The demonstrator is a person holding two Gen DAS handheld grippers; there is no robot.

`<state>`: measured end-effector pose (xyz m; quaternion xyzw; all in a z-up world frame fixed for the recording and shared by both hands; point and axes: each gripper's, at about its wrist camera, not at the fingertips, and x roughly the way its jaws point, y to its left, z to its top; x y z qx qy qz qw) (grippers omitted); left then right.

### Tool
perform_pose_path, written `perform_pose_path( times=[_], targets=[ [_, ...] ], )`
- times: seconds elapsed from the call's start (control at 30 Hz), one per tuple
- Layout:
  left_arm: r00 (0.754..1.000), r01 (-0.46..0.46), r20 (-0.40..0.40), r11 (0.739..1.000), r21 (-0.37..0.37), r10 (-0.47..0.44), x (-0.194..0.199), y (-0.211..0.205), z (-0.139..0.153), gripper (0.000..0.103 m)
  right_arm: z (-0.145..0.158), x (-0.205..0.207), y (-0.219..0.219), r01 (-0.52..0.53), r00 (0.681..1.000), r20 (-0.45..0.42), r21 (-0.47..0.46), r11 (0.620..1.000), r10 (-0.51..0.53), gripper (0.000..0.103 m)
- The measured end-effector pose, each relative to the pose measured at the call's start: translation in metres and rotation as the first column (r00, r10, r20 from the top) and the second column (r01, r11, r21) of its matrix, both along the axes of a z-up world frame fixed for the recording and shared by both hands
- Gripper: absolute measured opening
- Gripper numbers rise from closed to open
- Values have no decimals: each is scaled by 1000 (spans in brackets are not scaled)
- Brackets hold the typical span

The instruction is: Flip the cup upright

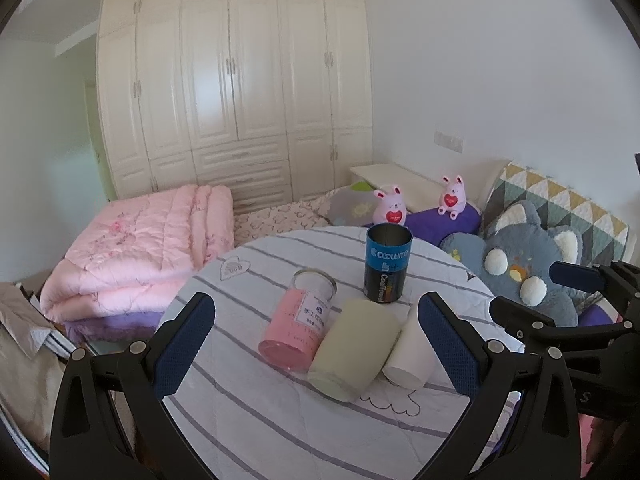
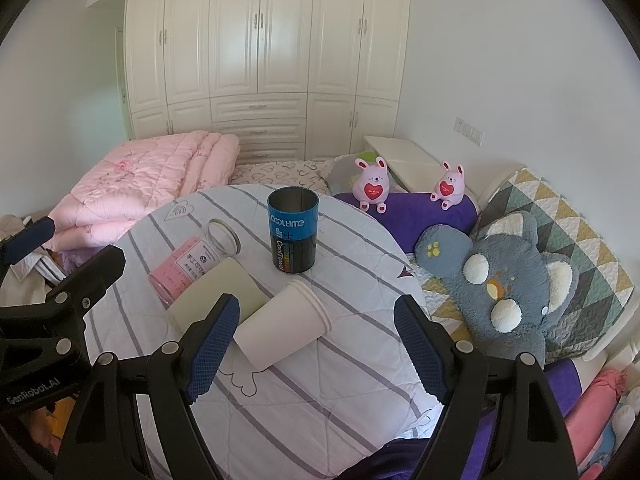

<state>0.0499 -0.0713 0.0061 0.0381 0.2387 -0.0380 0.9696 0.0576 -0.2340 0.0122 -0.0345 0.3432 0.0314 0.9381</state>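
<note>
Only rightward, white cup's (image 2: 286, 326) open rim, beside open right claw (image 2: 316, 344).

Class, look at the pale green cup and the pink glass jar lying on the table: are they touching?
Touching. In the left wrist view the pale green cup lies against the pink glass jar, with no tablecloth visible between their sides.

Three cups (image 2: 286, 326) lie toppled; the blue-black one (image 2: 293, 234) stands upright.
</note>
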Motion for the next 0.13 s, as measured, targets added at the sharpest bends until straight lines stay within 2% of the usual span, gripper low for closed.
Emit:
perform_pose_path(
  times=[0.13],
  targets=[
    [1000,12,2,1000,-4,-11,0,-2,-1,103,-4,1,0,2,1000,-6,3,1000,-2,81]
  ],
)
